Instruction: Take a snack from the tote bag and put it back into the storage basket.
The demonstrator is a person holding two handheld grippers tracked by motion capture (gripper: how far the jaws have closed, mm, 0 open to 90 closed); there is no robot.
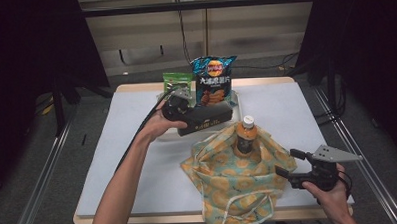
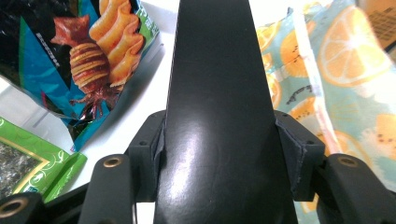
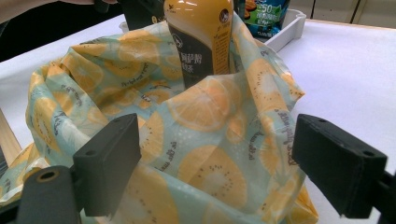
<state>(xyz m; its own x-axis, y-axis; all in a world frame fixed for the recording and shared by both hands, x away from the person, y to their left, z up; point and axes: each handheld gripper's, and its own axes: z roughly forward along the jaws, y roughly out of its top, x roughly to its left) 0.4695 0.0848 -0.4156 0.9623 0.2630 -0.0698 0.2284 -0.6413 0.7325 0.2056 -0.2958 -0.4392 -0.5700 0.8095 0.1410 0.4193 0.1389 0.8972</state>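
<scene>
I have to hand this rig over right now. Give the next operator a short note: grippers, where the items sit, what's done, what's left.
Left gripper: shut on the black box, held between white tray and bag.
Right gripper: open, beside the orange-print bag, gripping nothing.
Done: bottle stands upright in the bag.
Chips bag and green packet remain at the tray.
Left, likely: put the box in the bag, then the two snacks.

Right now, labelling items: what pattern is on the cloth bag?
Orange slices on pale teal cloth bag, clearest in right gripper view.
</scene>
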